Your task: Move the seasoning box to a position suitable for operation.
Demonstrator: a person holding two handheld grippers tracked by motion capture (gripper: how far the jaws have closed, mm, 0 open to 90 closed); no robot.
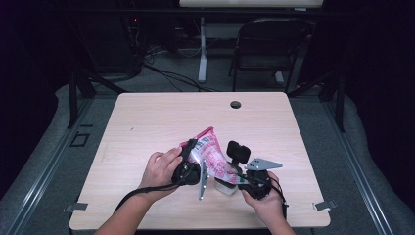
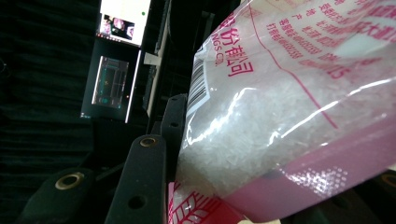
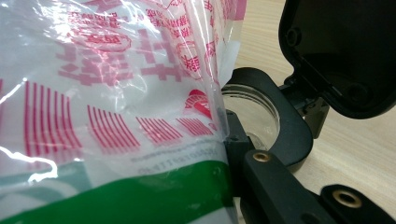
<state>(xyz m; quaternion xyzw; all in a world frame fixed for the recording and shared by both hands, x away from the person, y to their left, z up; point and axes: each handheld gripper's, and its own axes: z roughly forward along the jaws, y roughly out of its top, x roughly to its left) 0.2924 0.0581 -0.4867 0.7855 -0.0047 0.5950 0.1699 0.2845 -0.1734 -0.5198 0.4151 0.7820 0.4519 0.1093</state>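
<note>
While two grippers work over the table (image 1: 147, 117), one bag (image 1: 211, 157) of rice is held tilted above one jar (image 1: 226, 186).

Left of the jar, the left gripper (image 1: 192, 161) has its jaws closed on the bag's upper part; white grains show through the clear plastic. Just right of the jar, the right gripper (image 1: 244, 177) pinches the bag's lower edge at the jar's mouth. One black flip lid (image 1: 239, 152) stands open behind the jar. Two hands (image 1: 161, 169) grip the tools.

Dim room, folding chair (image 1: 266, 46) behind wooden table (image 1: 147, 117), perhaps carpet
</note>
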